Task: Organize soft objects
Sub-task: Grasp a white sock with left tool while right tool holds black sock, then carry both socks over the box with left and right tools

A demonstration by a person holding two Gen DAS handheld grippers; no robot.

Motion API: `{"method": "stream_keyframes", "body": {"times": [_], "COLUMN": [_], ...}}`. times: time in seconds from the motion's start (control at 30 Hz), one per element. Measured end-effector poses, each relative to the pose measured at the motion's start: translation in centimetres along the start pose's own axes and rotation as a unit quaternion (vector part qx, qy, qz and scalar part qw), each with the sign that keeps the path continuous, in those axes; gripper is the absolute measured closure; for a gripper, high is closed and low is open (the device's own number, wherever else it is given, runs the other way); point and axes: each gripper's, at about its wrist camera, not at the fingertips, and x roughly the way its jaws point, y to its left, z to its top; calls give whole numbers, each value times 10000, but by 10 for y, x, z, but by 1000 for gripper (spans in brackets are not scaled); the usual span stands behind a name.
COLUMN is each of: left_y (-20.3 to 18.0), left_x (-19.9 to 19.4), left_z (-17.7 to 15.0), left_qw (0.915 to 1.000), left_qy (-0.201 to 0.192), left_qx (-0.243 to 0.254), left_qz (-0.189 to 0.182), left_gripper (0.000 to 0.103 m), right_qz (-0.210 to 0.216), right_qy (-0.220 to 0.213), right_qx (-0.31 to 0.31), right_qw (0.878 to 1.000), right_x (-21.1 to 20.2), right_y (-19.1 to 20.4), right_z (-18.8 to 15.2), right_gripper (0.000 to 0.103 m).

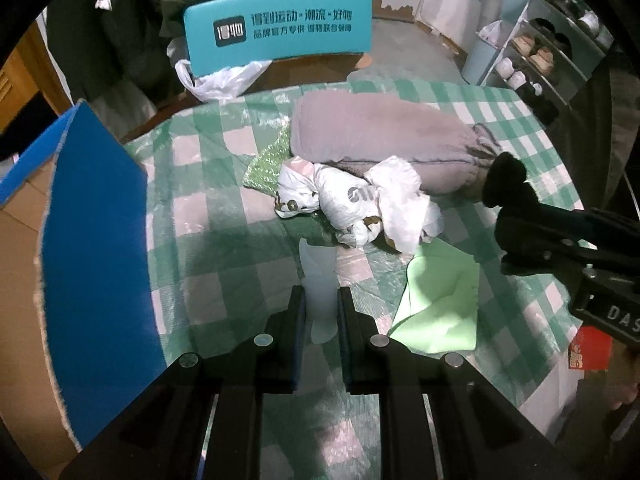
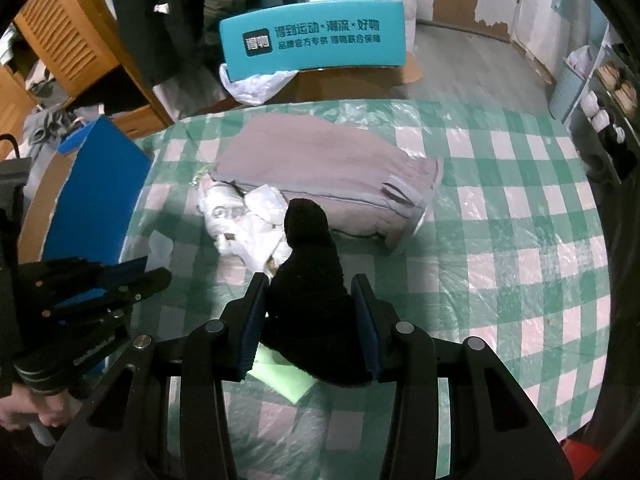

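left wrist view: the left gripper (image 1: 320, 300) is clamped on a pale translucent sheet (image 1: 318, 276), probably to clear it; the soft pile (image 1: 352, 204) lies at twelve o'clock. right wrist view: the right gripper (image 2: 307, 312) pinches a black sock (image 2: 308, 264) over the checked tablecloth (image 2: 500, 220); a teal box (image 2: 316, 40) stands at twelve.

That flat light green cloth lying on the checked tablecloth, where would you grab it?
Probably at the raised, folded corner of the flat light green cloth, coming down from above. The rest lies flat on the green-and-white checked tablecloth, giving the tongs little to pinch; the lifted fold offers an edge.
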Motion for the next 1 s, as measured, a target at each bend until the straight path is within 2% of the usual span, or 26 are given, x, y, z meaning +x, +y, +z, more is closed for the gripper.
{"method": "stream_keyframes", "body": {"times": [1.0], "left_y": [44], "left_x": [-86], "left_z": [-21], "left_qw": [9979], "left_qy": [-619], "left_qx": [-170], "left_qz": [-84], "left_gripper": [88], "right_qz": [280], "right_qy": [-244], "right_qx": [-606], "right_qw": [9975], "right_x": [-33], "right_y": [83], "right_z": [10], "right_gripper": [62]}}
